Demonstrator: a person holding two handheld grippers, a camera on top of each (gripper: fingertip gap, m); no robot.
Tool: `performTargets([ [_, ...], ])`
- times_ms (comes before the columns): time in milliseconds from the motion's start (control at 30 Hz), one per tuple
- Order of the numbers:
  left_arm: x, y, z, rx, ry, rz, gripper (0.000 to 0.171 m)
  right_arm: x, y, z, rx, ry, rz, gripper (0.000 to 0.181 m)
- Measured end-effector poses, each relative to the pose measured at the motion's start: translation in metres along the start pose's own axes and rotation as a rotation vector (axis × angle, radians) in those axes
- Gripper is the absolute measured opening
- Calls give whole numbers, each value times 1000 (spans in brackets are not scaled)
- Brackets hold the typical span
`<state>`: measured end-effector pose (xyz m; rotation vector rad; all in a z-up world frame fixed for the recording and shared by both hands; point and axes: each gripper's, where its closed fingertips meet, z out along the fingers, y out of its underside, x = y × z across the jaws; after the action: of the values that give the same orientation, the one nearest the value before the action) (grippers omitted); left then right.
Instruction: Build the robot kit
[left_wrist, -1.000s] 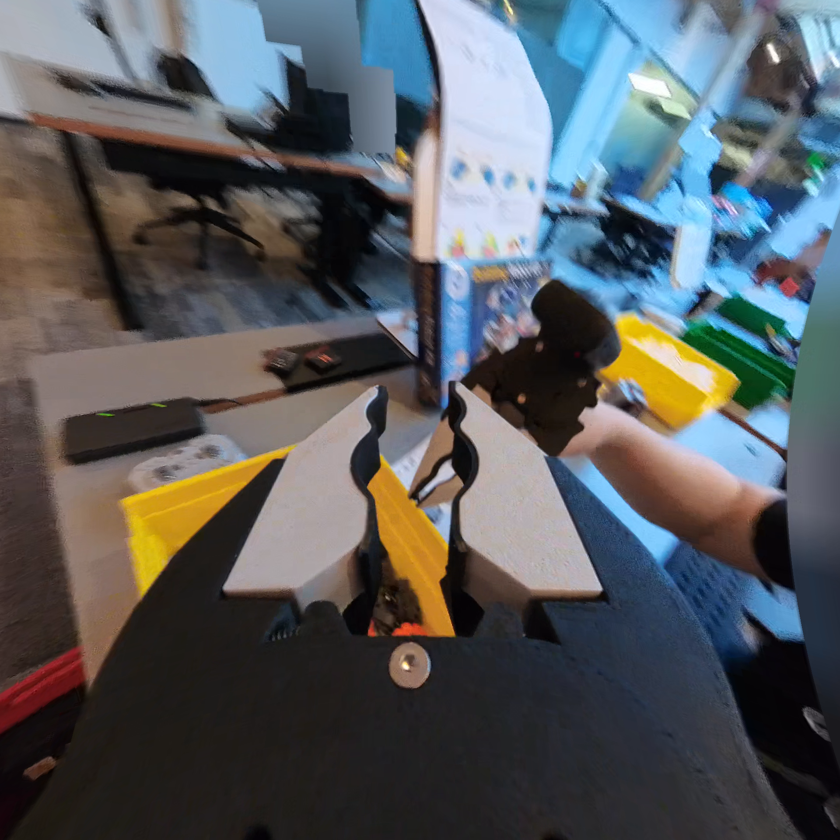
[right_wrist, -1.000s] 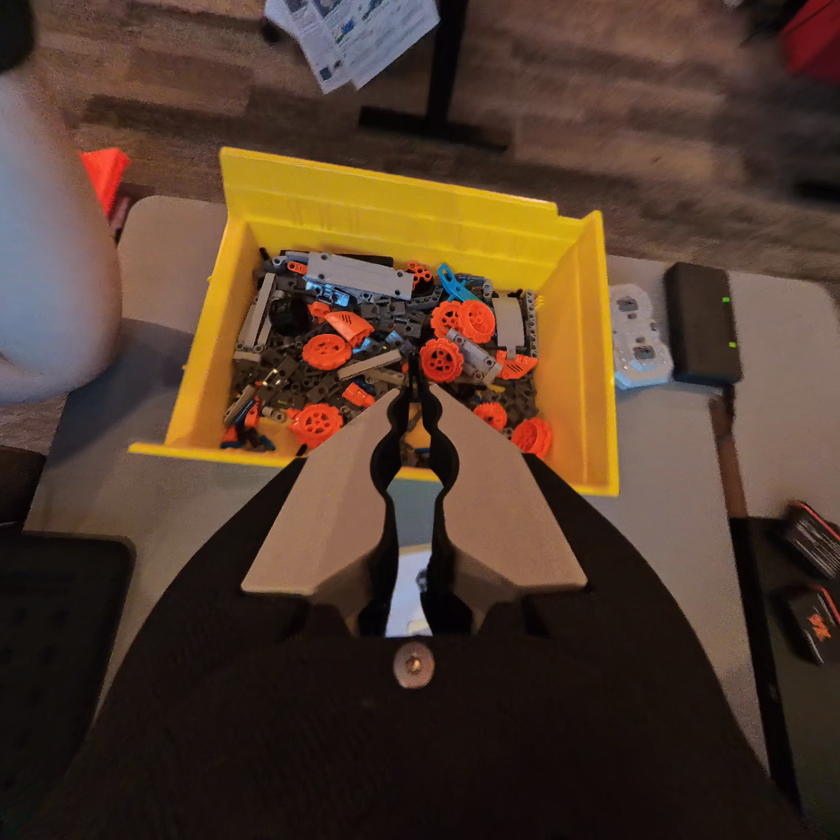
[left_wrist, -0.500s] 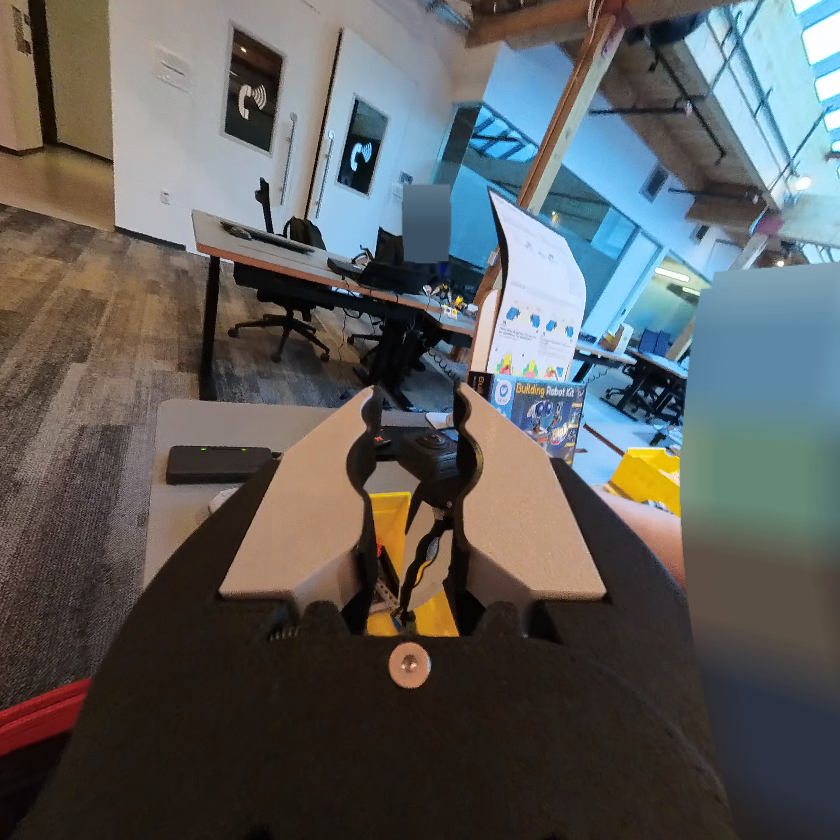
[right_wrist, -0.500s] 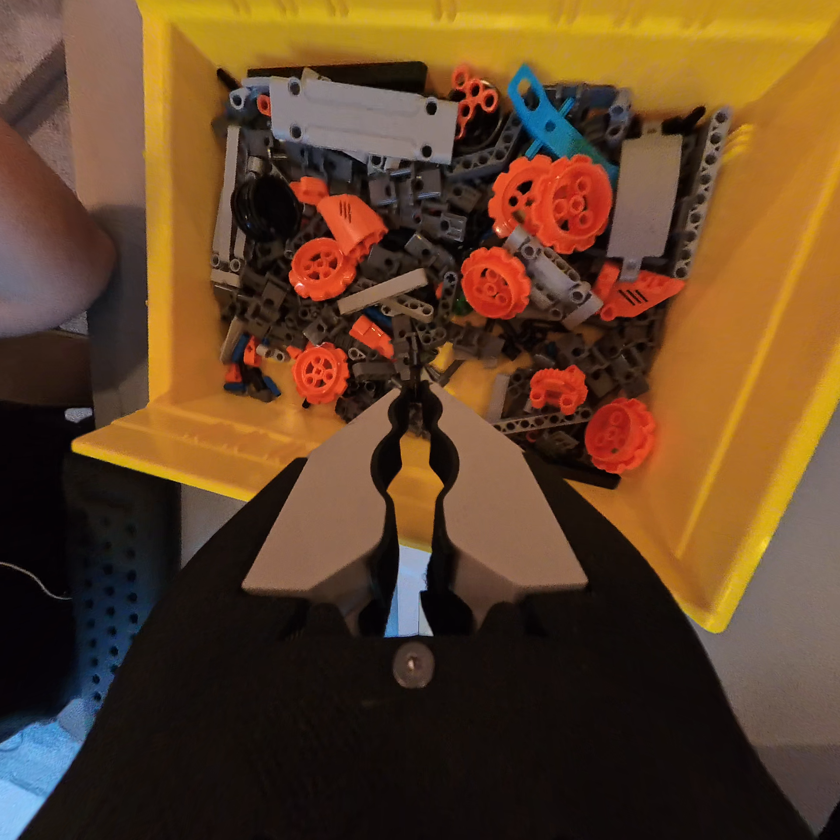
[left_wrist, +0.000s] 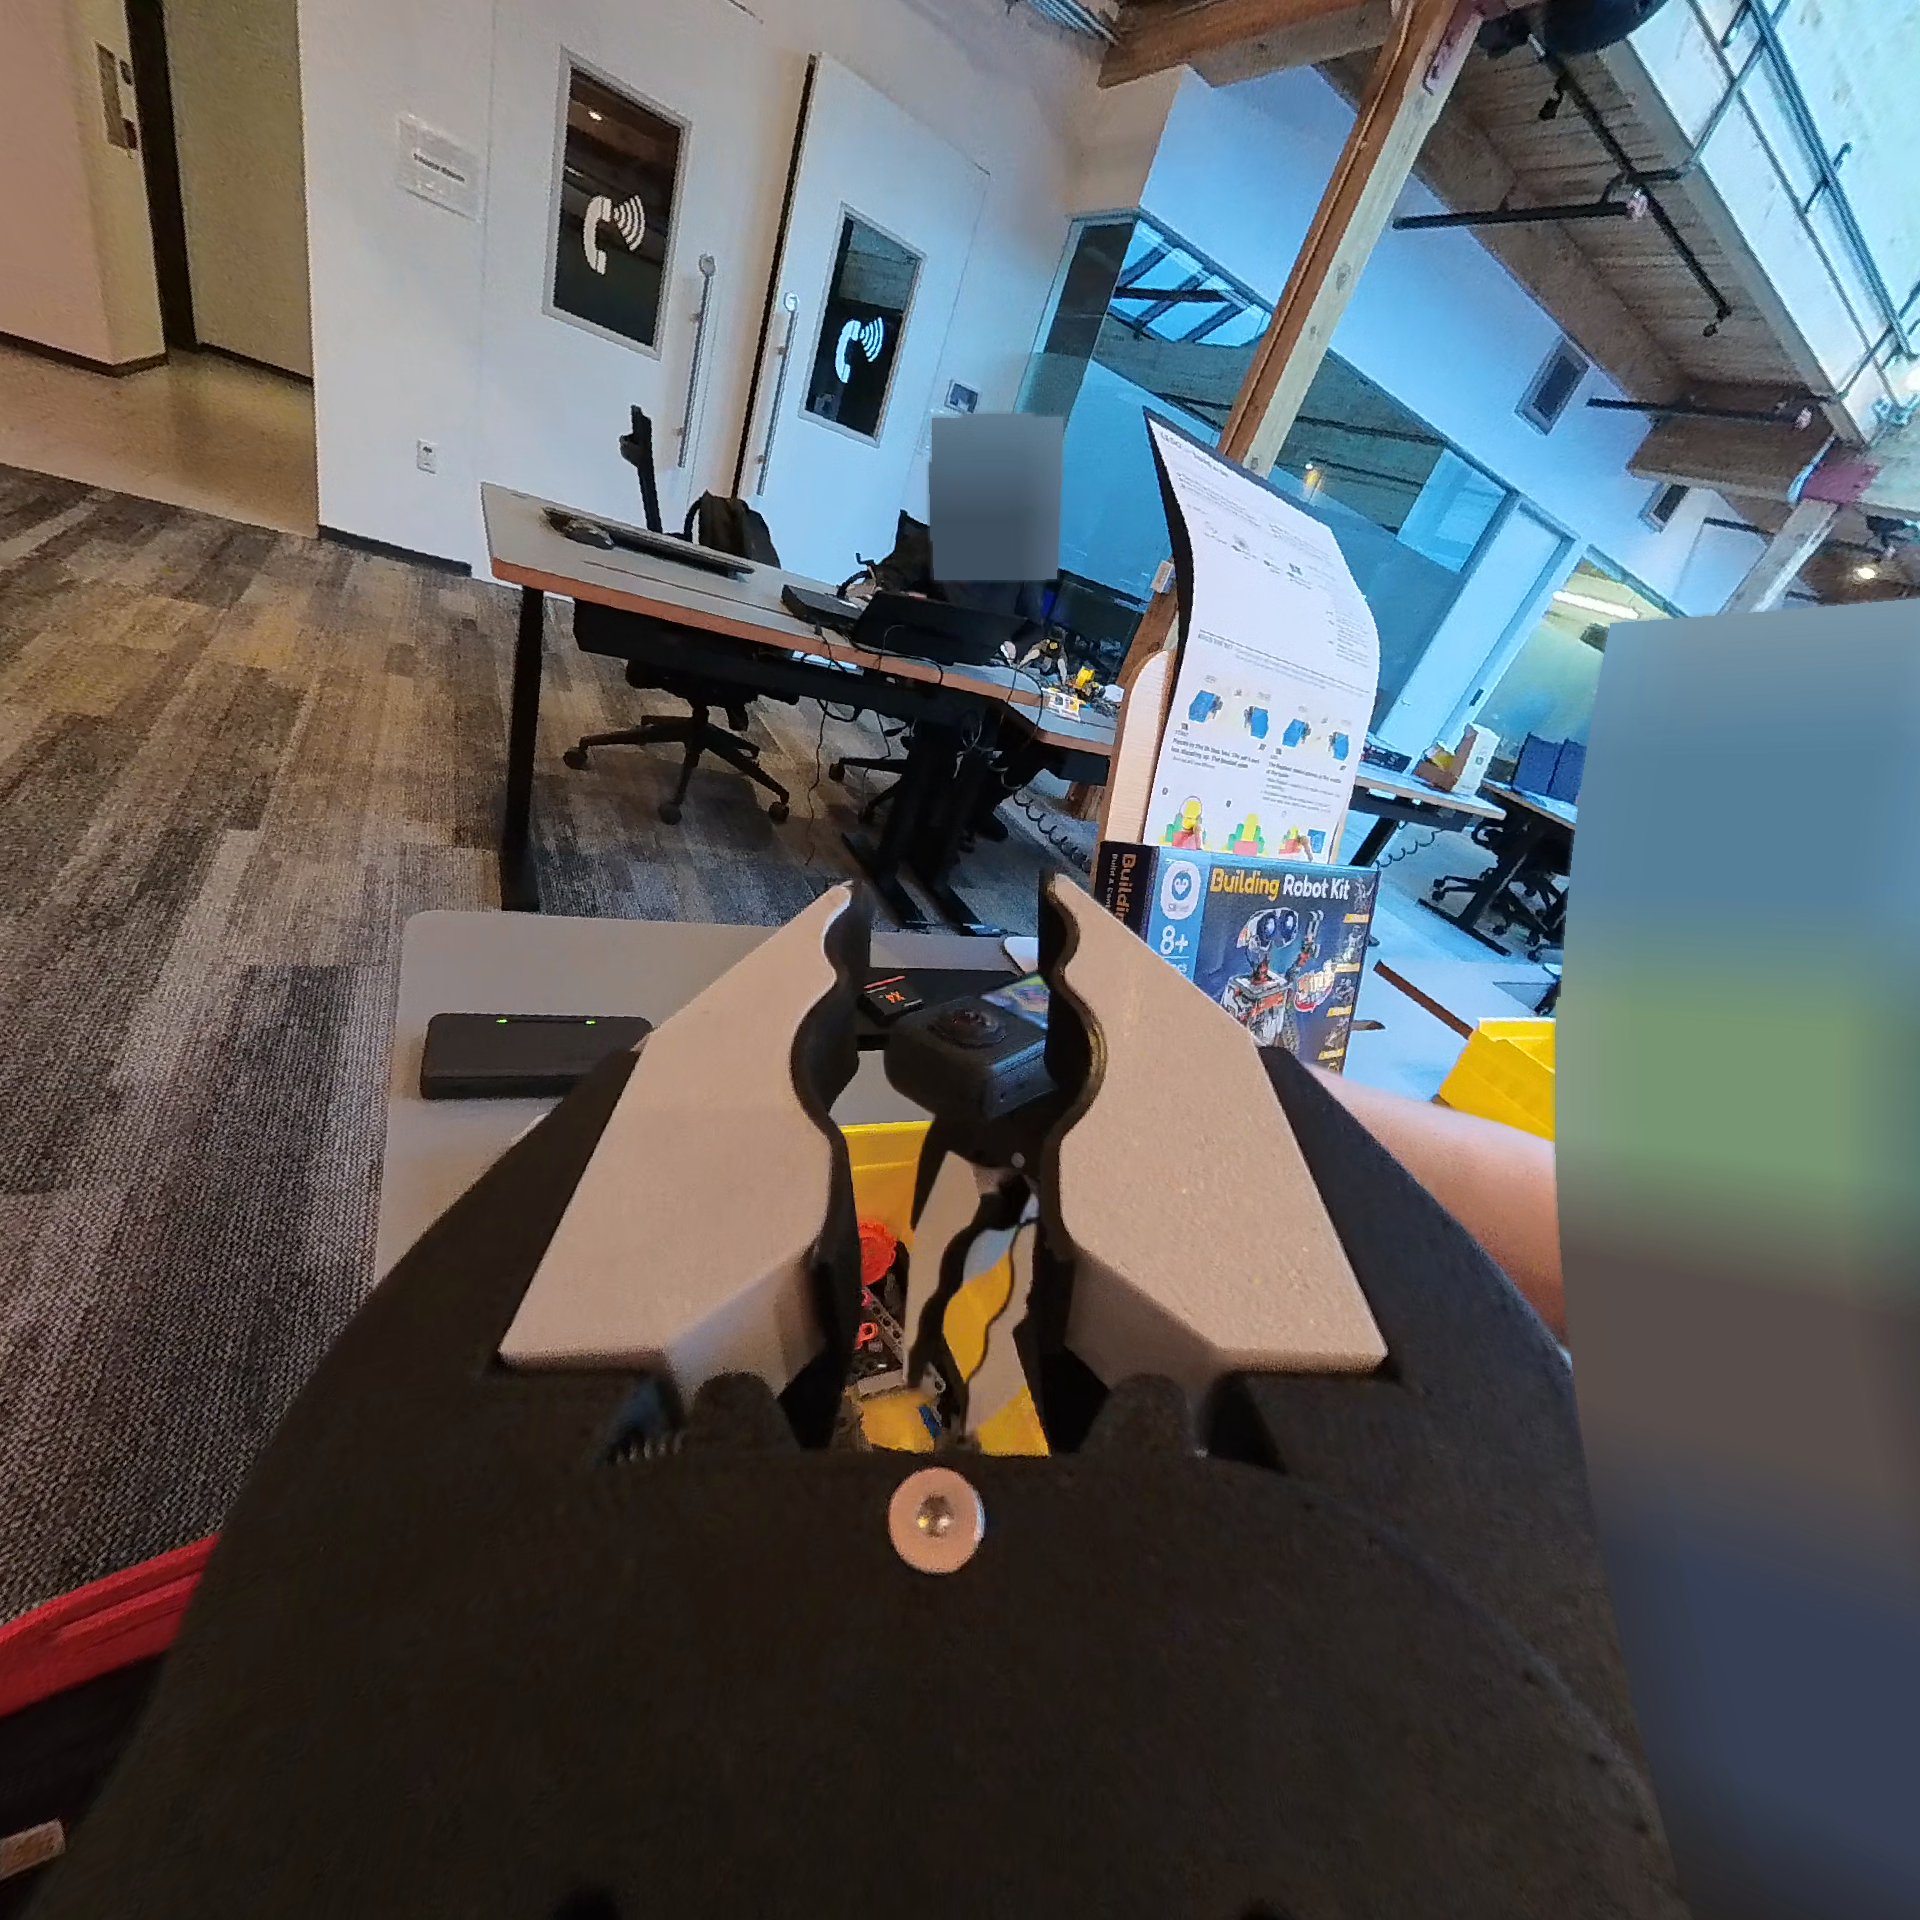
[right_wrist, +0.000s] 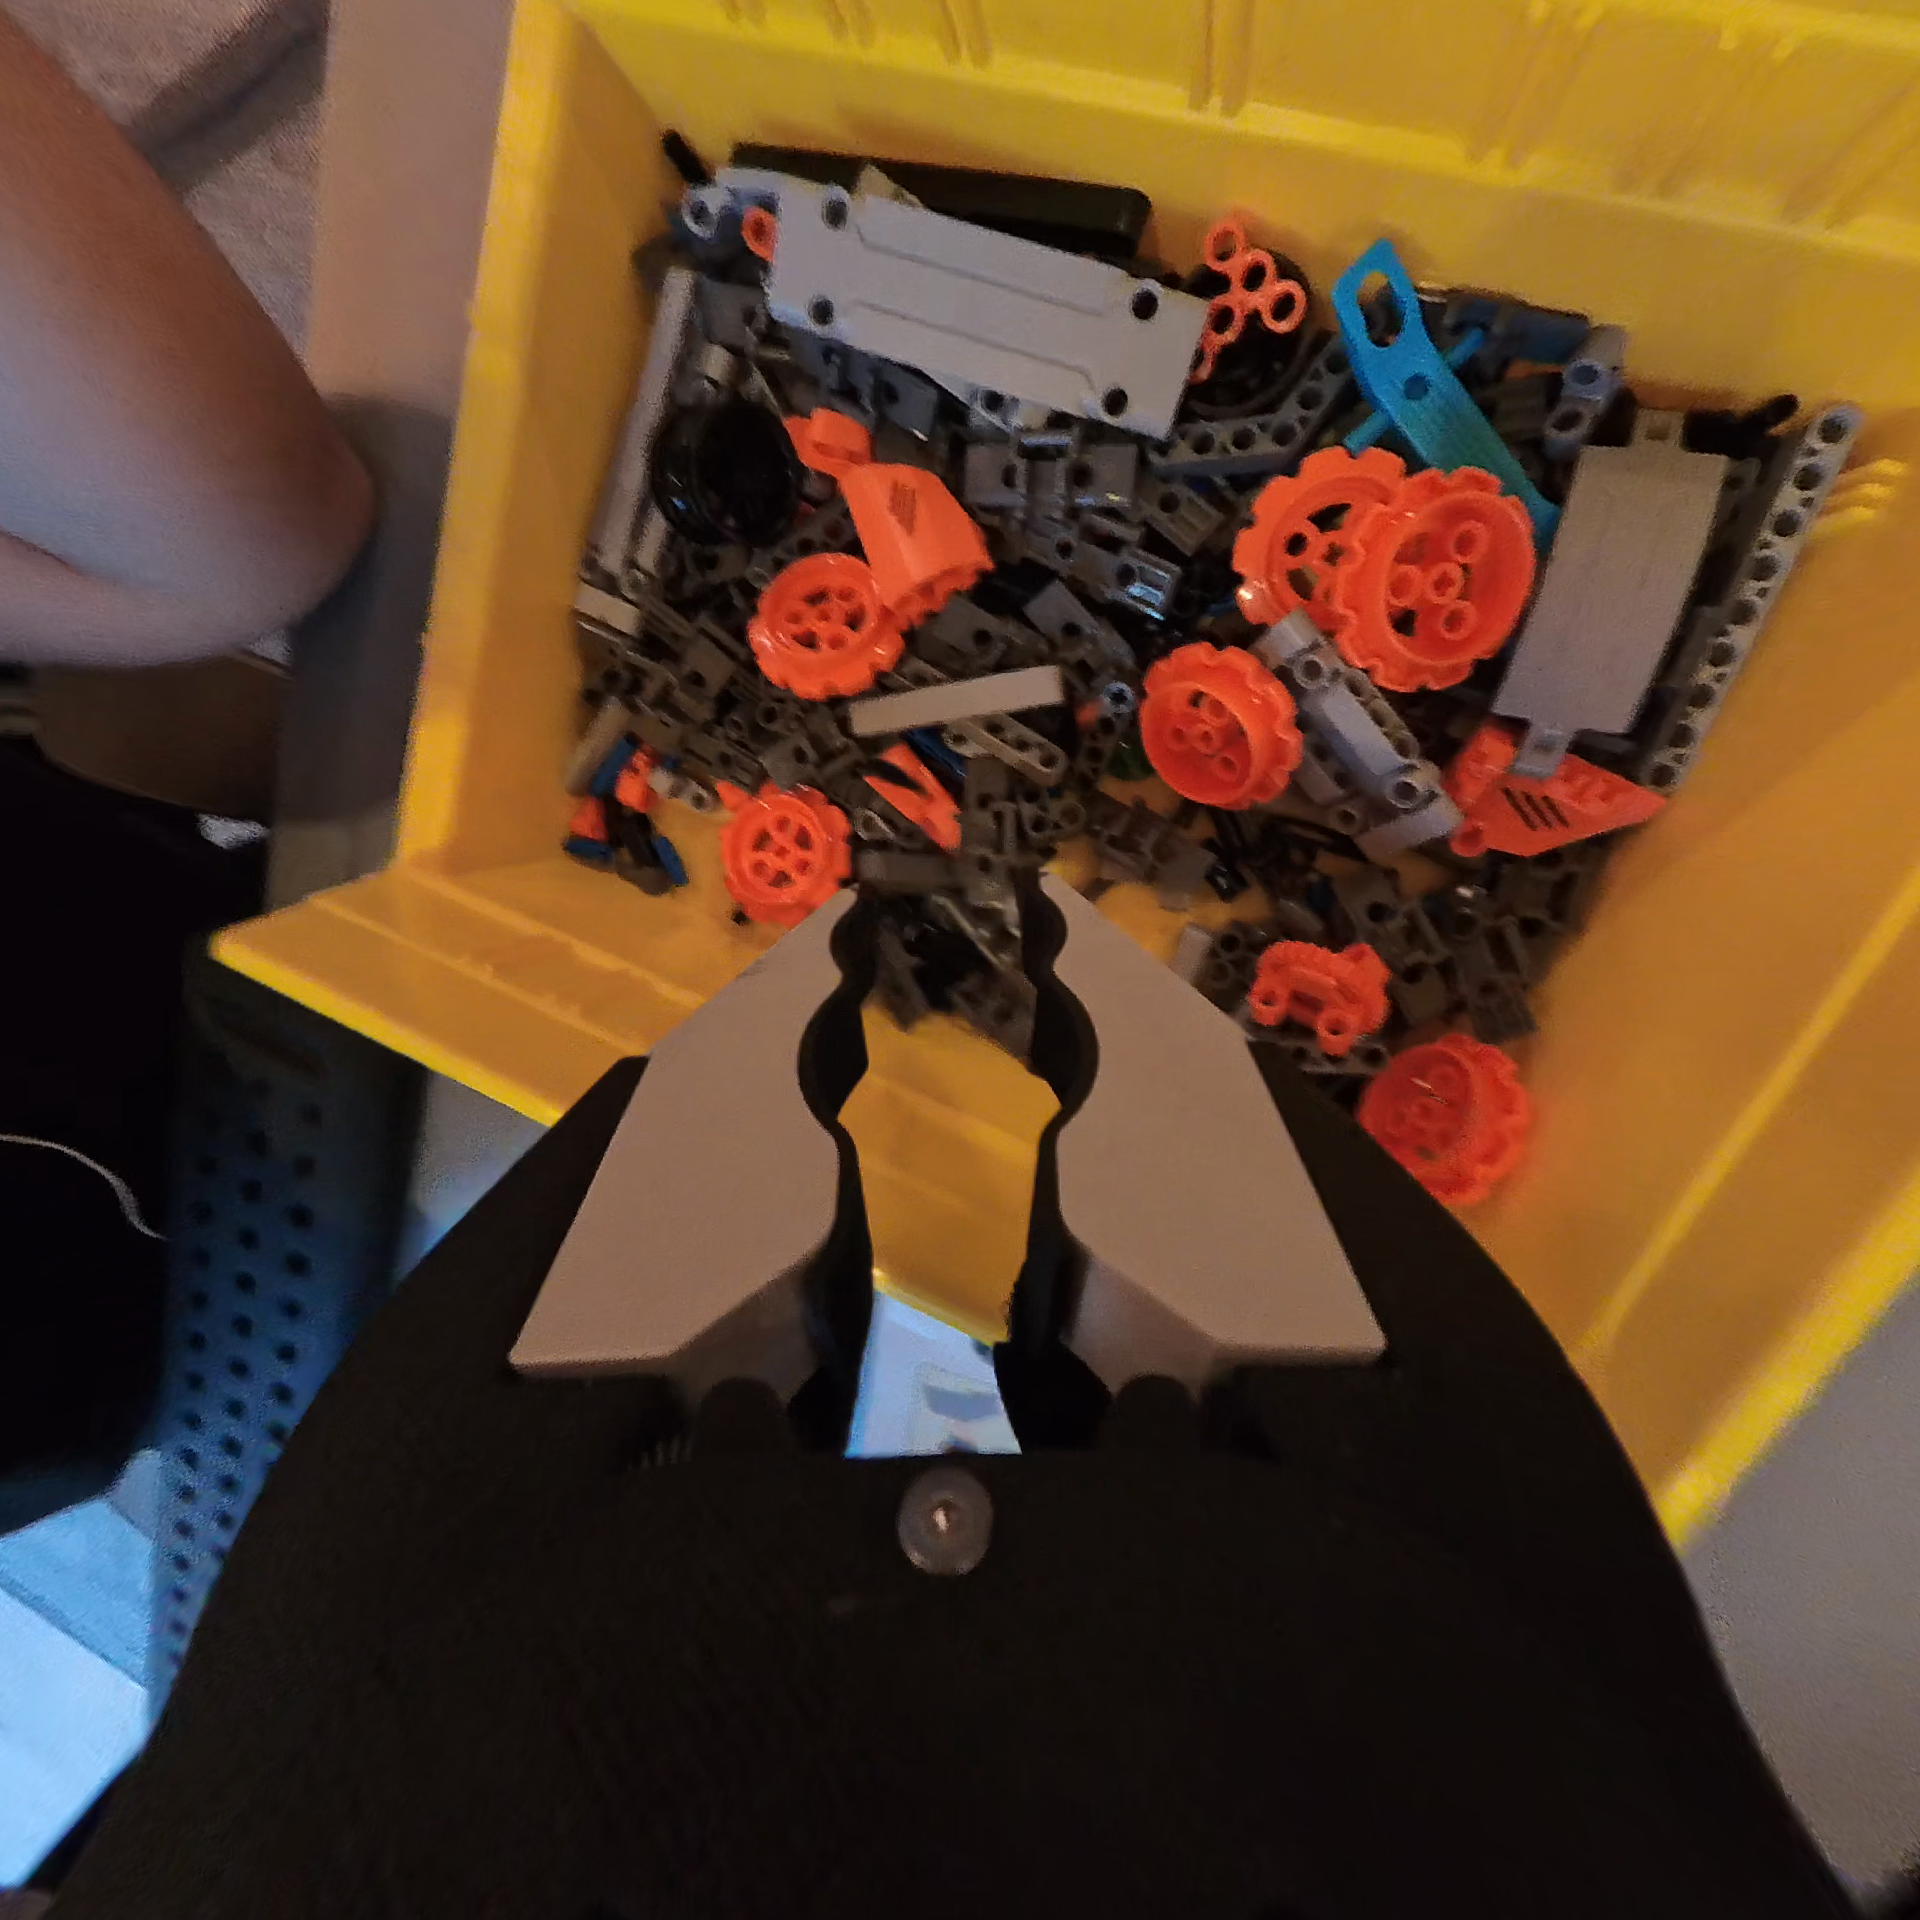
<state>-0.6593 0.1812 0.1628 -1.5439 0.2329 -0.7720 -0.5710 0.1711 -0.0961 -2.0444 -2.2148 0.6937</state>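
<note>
Our right gripper (right_wrist: 940, 914) has two flat grey fingers with wavy black insides, and they stand apart with nothing between them. Its tips hang just over a yellow plastic bin (right_wrist: 499, 582) with smooth, sloping walls. The bin is full of small building pieces (right_wrist: 1039, 644): dark grey bars with holes, a long pale grey block (right_wrist: 977, 312), a blue curved piece (right_wrist: 1423, 395) and round orange wheels (right_wrist: 1434, 577) with bumpy edges. The nearest pieces are the dark grey ones right below the tips, at the near edge of the pile.

Our left gripper (left_wrist: 945, 914) is open too, holds nothing, and sits higher, pointing across the room. Through its gap we see the other gripper above the yellow bin (left_wrist: 883, 1153).

The bin rests on a smooth grey table (left_wrist: 540, 956). A flat black box (left_wrist: 530, 1049) with tiny green lights and a blue toy kit box (left_wrist: 1268, 961) also sit there. Behind are striped grey carpet, desks, chairs and white walls.
</note>
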Motion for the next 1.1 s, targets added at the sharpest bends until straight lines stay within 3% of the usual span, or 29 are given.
performTargets([
  [133, 0, 4, 0, -26, -5, 11, 28, 23, 29, -4, -234, 60, -148, 18],
  [267, -6, 19, 6, -111, -33, 25, 29, 30, 31, -12, -275, 115, -183, 11],
  [333, -14, 37, 9, -213, -62, 34, 29, 26, 25, -22, -196, 139, -164, 8],
  [433, -22, 83, 16, -454, -68, 47, 26, 4, 15, -54, 52, 162, -133, 11],
  [533, -9, 141, 33, -732, 74, 71, 17, -25, 12, -105, 328, 281, -127, 14],
  [633, 1, 193, 58, -940, 204, 116, 5, -53, 30, -150, 500, 416, -58, 14],
  [733, 0, 246, 70, -1148, 250, 150, 3, -83, 61, -172, 574, 456, 11, 15],
  [933, -24, 301, 81, -1325, 223, 203, 5, -106, 119, -190, 696, 537, 114, 14],
  [1100, -47, 310, 80, -1371, 117, 225, 10, -92, 138, -202, 727, 562, 172, 15],
])
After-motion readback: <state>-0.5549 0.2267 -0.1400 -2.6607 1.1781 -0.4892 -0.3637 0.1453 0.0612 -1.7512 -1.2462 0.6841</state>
